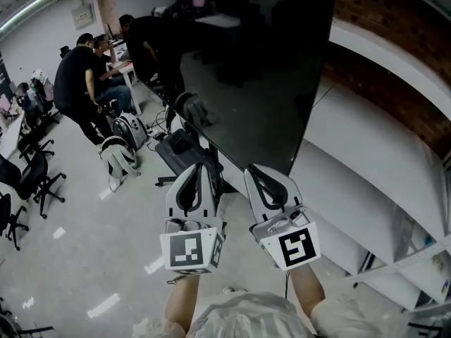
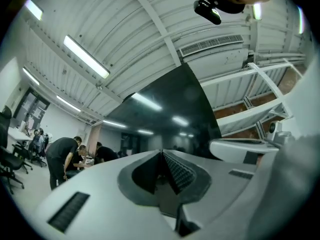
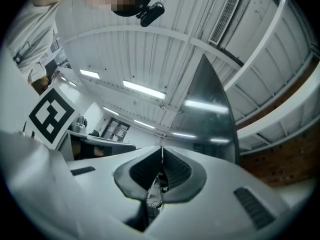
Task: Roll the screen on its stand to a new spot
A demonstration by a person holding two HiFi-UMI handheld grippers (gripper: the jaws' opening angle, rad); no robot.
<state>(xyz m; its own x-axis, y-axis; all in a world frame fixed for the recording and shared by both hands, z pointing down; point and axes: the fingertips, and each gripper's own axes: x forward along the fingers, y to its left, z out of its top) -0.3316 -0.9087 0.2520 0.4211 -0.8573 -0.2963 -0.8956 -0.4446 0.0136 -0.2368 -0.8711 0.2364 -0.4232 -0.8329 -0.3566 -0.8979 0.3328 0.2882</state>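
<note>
Near the glossy black screen (image 1: 254,69), left gripper (image 1: 201,167) and right gripper (image 1: 256,170) have ribbed jaws pressed together.

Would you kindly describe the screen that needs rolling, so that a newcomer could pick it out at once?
Look along the brick wall with its white shelves on the right of the head view. Just left of those shelves stands the screen, carried on a dark stand. It is the only large glossy black panel, mirroring the room.
</note>
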